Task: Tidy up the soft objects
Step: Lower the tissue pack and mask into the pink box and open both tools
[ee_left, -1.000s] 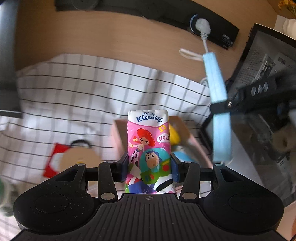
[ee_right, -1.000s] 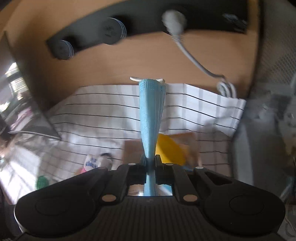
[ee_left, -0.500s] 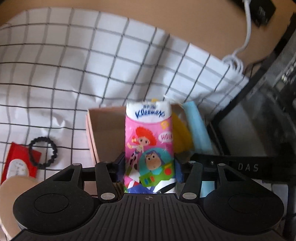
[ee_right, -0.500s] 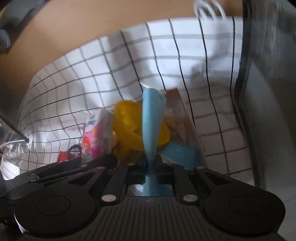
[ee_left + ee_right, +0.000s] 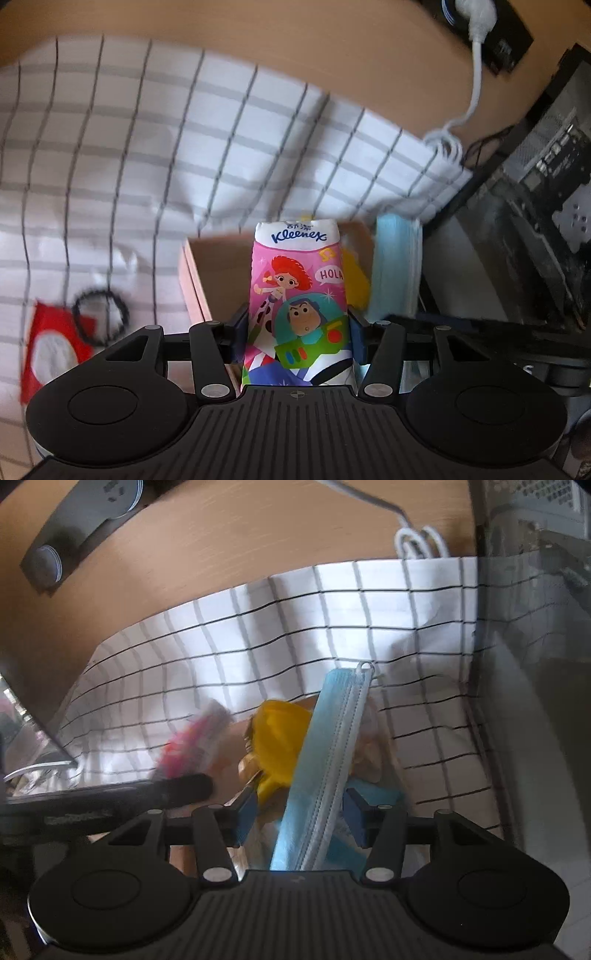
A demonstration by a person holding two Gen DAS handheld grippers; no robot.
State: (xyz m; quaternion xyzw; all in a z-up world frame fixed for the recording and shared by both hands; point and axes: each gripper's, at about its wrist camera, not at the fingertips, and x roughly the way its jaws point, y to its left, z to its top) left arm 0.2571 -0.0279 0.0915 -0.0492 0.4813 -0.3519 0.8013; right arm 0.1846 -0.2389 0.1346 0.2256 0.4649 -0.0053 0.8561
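Kleenex pack [image 5: 295,302] sits clamped in the left gripper [image 5: 297,334], above the cardboard box [image 5: 201,280] ahead. Right gripper [image 5: 301,814] gapes wide, blue face mask [image 5: 325,760] loose between its fingers over the box; yellow item [image 5: 279,738] already inside. Pack remains unplaced.

Tissue pack [image 5: 195,738] smears to a blur, box [image 5: 207,266] interior perhaps mostly hidden

tissue pack [image 5: 297,291] over box [image 5: 195,273], mask [image 5: 395,266] right
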